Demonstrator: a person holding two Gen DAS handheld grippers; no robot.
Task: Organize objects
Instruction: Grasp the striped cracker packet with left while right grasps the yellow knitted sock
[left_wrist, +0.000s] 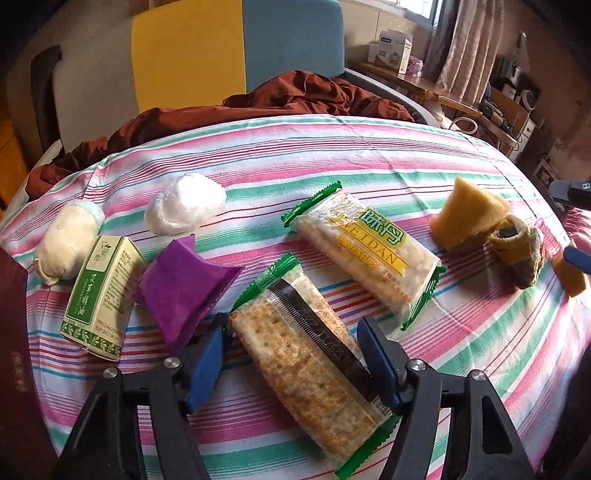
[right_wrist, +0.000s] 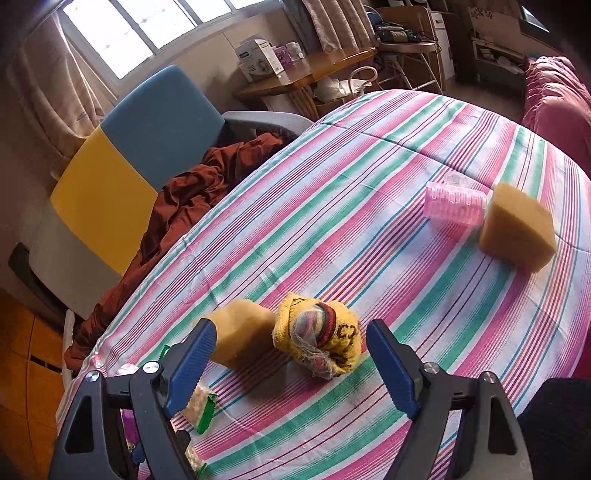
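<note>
The left gripper (left_wrist: 295, 343) stands wide open astride a cracker packet (left_wrist: 306, 369) without gripping it, a second packet (left_wrist: 369, 254) beyond, while the right gripper (right_wrist: 291, 339), equally spread and empty, frames a rolled yellow sock (right_wrist: 317, 334) ahead, a sponge (right_wrist: 517, 232) farther right.

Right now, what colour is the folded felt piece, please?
Purple, clearest in the left wrist view.

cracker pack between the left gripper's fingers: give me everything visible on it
The cracker pack is a long clear plastic wrapper with green serrated end seals, showing pale perforated crackers inside. A dark seam strip with printed digits runs along its upper face. It lies flat and diagonal on the striped cloth, its far end near a second pack. The left gripper straddles it with jaws open; contact with either blue finger is unclear.
</note>
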